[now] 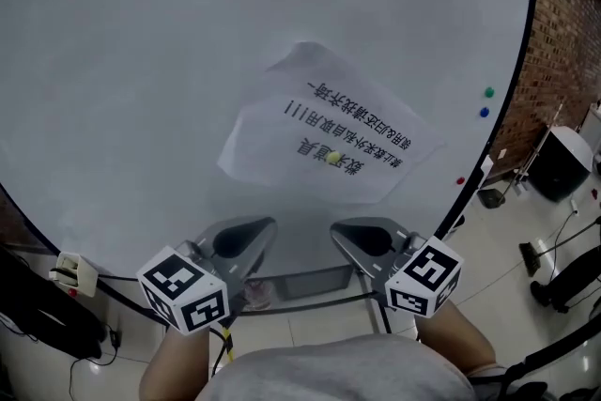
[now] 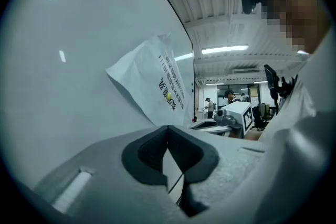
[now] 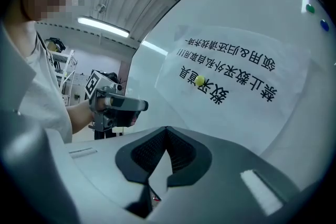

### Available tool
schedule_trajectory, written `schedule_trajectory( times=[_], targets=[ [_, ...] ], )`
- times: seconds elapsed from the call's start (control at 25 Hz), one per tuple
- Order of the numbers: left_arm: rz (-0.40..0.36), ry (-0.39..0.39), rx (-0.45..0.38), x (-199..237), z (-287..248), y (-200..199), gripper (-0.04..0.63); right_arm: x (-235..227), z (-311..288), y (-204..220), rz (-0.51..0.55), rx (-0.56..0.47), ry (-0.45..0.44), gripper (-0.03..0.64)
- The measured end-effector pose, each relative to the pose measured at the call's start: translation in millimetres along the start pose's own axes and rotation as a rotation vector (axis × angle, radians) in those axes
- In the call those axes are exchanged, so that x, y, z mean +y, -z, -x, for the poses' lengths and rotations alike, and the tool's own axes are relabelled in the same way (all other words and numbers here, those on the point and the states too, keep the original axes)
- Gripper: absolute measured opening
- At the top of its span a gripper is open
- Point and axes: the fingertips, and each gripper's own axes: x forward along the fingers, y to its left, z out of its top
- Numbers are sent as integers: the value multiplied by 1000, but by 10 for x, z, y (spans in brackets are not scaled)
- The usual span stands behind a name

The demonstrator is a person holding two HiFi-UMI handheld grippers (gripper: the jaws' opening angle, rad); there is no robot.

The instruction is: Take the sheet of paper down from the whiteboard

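A white sheet of paper with black printed characters hangs crumpled on the whiteboard, pinned by a small yellow magnet. Its upper corner curls off the board. Both grippers sit below the sheet, apart from it and pointing at the board. My left gripper is shut with nothing in it, and my right gripper is shut and empty too. The left gripper view shows its jaws closed, the sheet ahead and the right gripper beside. From the right gripper I see the sheet and the left gripper.
Green, blue and red magnets sit near the board's right edge. A tray ledge runs under the board. A brick wall and a black bin stand to the right. People stand in the far background.
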Motion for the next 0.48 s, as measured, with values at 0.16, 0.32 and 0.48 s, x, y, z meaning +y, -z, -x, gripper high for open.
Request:
schedule_trajectory(
  times=[0.16, 0.32, 0.48],
  targets=[
    [-49, 5, -39, 93, 68, -238, 15, -6, -69, -89, 18, -6, 8, -1],
    [-106, -50, -53, 217, 130, -393, 82, -24, -51, -201, 49, -21, 31, -2],
    [-87, -89, -62, 337, 172, -391, 112, -44, -12, -224, 58, -29, 50, -2]
  ],
)
